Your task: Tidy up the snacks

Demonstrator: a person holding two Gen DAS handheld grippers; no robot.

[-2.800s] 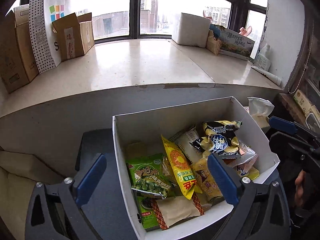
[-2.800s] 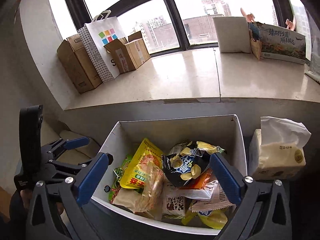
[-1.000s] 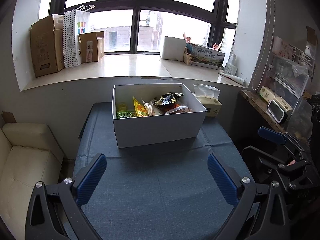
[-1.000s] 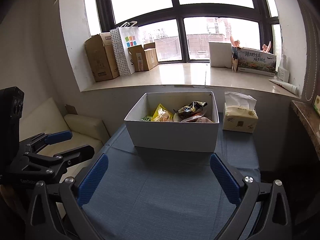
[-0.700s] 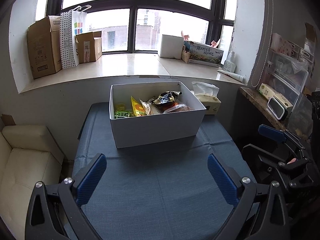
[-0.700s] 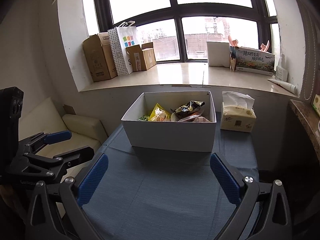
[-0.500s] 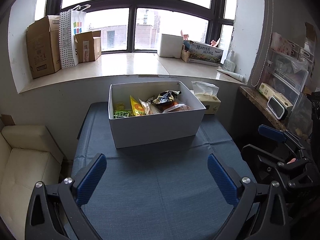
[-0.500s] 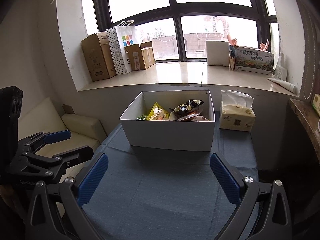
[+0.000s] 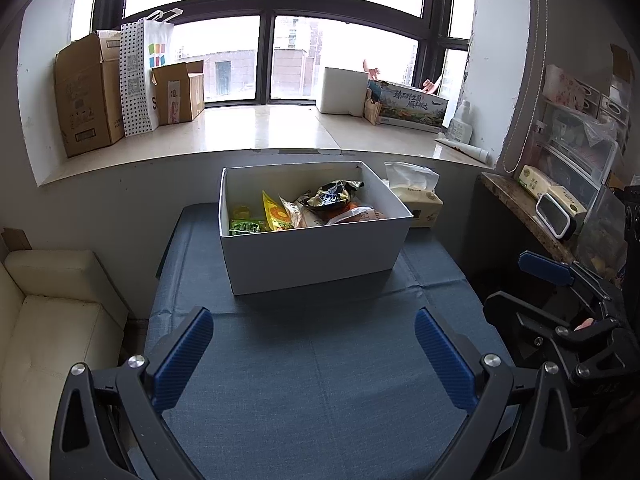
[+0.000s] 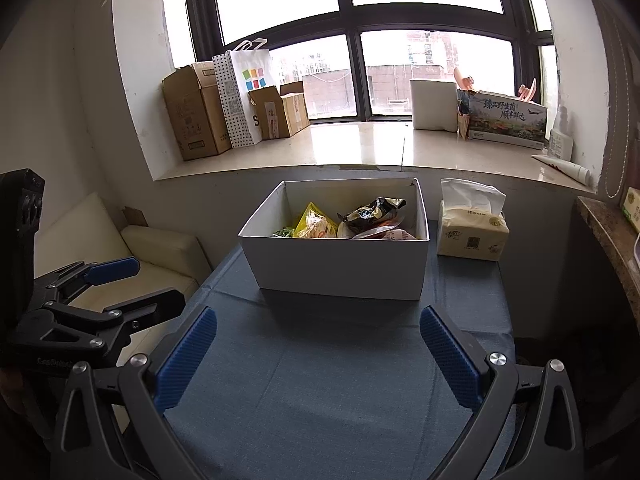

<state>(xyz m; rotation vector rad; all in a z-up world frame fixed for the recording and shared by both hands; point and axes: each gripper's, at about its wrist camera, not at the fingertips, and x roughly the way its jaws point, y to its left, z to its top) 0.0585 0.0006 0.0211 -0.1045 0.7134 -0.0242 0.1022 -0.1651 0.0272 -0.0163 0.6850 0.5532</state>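
A white box (image 9: 316,256) stands at the far end of a blue-covered table (image 9: 320,380), holding several snack packets: a green one (image 9: 246,226), a yellow one (image 9: 276,216) and a dark chip bag (image 9: 334,196). It also shows in the right wrist view (image 10: 340,264). My left gripper (image 9: 316,350) is open and empty, held back from the box above the table. My right gripper (image 10: 318,354) is open and empty too, equally far back. Each gripper shows at the edge of the other's view.
A tissue box (image 10: 472,232) stands right of the white box. A cream sofa (image 9: 44,320) lies left of the table. A window ledge behind holds cardboard boxes (image 9: 86,96) and a paper bag (image 9: 144,76). A shelf with clutter (image 9: 560,200) is at the right.
Both grippers have pulled back and up from over the box, then stayed nearly still with a slight drift; the box now sits far ahead. Both stay open and empty.
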